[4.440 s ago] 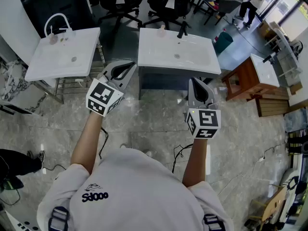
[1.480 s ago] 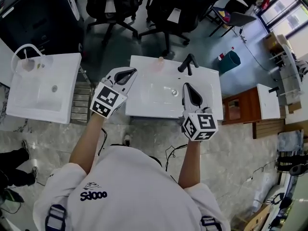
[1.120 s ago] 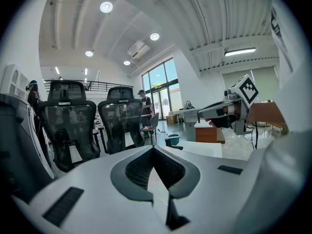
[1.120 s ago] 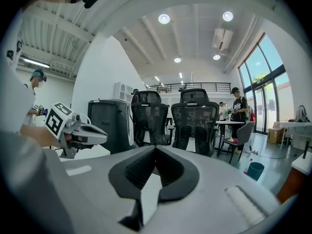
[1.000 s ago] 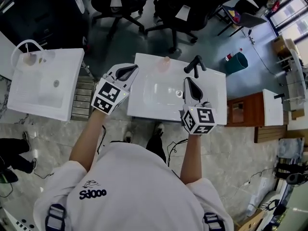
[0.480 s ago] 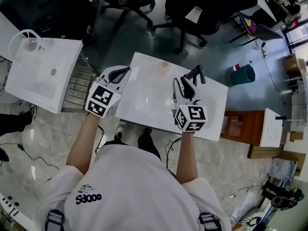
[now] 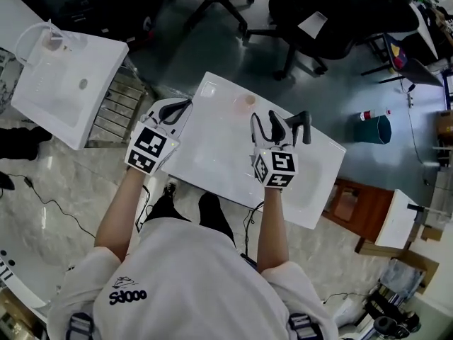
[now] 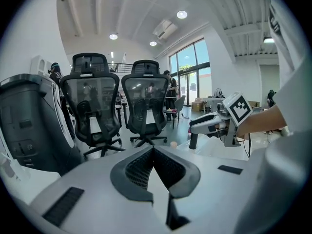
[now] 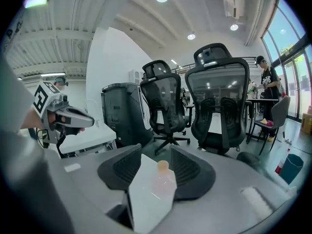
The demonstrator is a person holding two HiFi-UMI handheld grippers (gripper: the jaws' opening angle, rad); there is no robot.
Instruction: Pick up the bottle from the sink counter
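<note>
Pinkish bottle ahead, untouched; right gripper fingers just opened wide, empty.

The sink is white, smooth and shiny; the bottle on it looks like clear, pinkish plastic; the tap is dull black. The chairs have black mesh backs; the floor is shiny stone; the shirt is soft white cloth; the cabinet is brown wood.

Bottle just ahead — fingers apart
</note>
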